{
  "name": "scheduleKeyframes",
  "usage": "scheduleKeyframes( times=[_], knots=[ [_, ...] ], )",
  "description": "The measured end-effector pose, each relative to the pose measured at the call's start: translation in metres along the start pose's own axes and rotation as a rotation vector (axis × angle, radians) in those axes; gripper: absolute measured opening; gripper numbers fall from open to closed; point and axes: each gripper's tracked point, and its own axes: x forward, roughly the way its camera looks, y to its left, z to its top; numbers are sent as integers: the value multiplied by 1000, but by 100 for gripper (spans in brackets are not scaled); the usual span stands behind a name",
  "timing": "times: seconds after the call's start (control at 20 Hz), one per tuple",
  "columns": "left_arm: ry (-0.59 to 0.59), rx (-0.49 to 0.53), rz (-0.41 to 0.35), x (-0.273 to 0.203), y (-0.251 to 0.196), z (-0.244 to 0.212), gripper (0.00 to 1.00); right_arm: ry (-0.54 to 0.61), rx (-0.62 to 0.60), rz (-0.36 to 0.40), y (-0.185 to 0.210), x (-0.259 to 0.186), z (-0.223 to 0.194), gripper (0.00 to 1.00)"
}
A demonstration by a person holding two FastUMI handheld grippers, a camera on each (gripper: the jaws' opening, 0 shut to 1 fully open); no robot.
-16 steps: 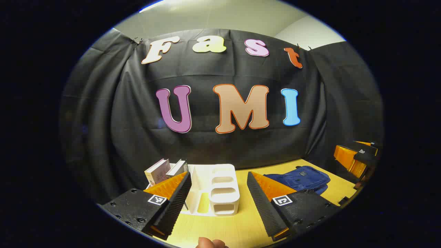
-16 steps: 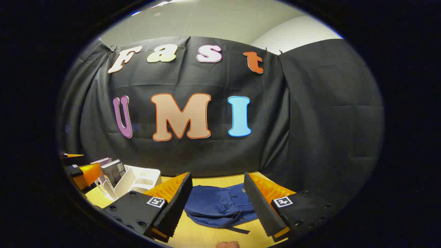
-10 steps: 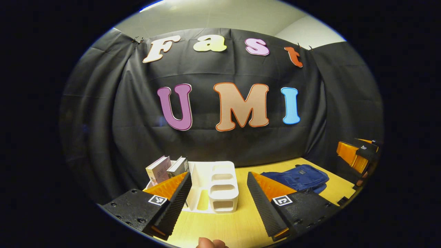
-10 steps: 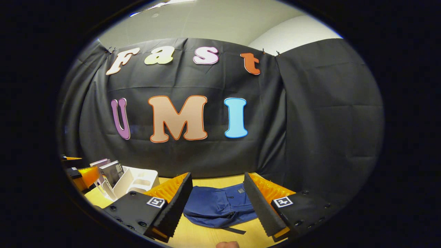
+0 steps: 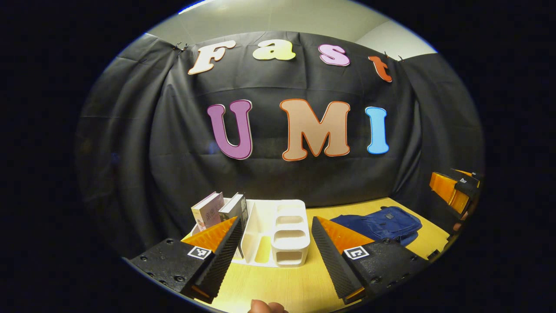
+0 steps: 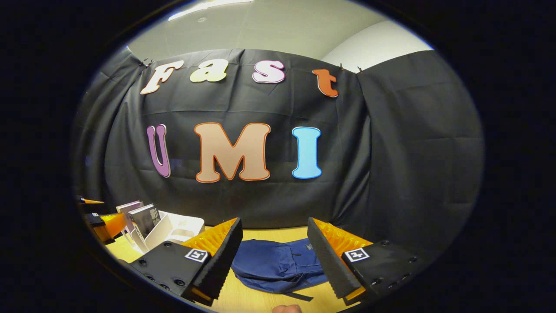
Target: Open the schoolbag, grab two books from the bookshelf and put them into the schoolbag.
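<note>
Both tongs stand spread wide with nothing between their fingers: left gripper (image 5: 274, 256) hangs above the table facing the bookshelf, right gripper (image 6: 273, 256) hangs facing the schoolbag. Schoolbag (image 6: 278, 265), blue, lies flat on the yellow table (image 5: 278, 287), zip apparently closed (hard to be sure at this angle); in the left gripper view it sits well to the right of the shelf (image 5: 382, 224). White bookshelf (image 5: 278, 232) stands near the back cloth, several compartments. Two books (image 5: 221, 211) lean upright in its leftmost slot, side by side, touching. Right gripper view has the same shelf (image 6: 173, 228) and books (image 6: 141, 217) at far left, with the other gripper just beside them. Fingertip (image 5: 265, 306) of the holding hand shows at the bottom edge.
</note>
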Motion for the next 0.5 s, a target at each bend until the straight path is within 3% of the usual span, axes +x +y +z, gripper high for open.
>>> scheduleKeyframes(
  times=[0.25, 0.5],
  knots=[
    [-7, 17, 4, 8, 3, 6, 94, -11, -3, 20, 8, 11, 4, 99],
    [1, 25, 0, 18, 6, 9, 94, -17, -11, 31, 14, 19, 6, 96]
  ],
)
